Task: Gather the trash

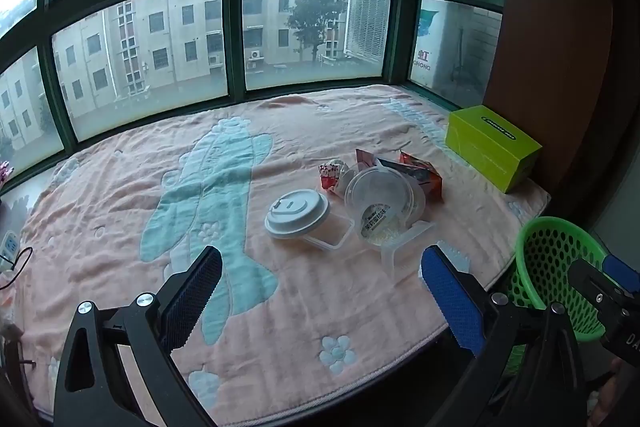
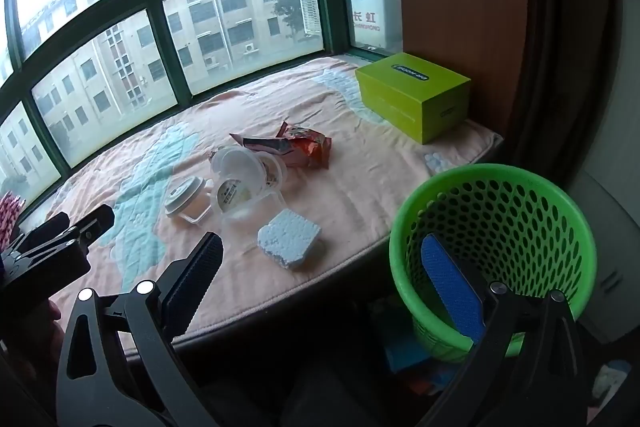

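Blanket [image 1: 120, 227]: trash [image 1: 372, 195] beyond hand-held gripper [image 1: 320, 291].

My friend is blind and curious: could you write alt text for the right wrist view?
An open right gripper hangs over a pink blanket strewn with trash: a white foam block, clear plastic cups, a lidded cup and an orange wrapper. A green mesh basket stands empty at right, beyond the blanket's edge.

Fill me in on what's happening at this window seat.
A person holds two grippers, left gripper and right gripper, both open and empty, over a pink blanket. Trash sits untouched: a lidded cup, clear plastic containers, snack wrappers, a foam chunk. The green wastebasket waits beside the ledge.
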### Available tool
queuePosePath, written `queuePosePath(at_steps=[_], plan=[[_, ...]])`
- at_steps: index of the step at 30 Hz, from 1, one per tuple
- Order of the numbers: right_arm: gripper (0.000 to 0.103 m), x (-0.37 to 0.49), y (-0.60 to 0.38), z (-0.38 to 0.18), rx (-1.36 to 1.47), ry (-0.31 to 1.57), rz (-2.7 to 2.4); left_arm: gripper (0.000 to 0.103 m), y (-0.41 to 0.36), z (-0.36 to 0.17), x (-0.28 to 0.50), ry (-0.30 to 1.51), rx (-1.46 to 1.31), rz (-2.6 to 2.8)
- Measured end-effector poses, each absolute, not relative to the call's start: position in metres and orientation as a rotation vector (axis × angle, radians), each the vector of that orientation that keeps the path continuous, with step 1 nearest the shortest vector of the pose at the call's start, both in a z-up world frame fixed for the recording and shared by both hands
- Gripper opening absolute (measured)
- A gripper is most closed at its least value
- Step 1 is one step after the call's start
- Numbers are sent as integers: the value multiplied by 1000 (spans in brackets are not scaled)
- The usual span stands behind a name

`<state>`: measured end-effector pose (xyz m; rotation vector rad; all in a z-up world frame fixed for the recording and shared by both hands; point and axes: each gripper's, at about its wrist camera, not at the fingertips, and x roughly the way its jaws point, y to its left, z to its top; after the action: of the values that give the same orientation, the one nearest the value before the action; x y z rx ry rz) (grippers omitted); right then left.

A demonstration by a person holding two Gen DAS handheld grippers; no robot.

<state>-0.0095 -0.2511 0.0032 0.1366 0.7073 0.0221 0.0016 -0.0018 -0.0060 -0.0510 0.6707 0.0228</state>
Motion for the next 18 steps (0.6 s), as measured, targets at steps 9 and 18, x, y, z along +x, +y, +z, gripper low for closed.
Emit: queuePosePath(at_steps=[9,18], plan=[[98,-10,-252,2,144,709,25,97,1,-6,2,674,-56,27],[98,-10,-252,2,143,711,27,97,2,-7,2,678,-59,28]])
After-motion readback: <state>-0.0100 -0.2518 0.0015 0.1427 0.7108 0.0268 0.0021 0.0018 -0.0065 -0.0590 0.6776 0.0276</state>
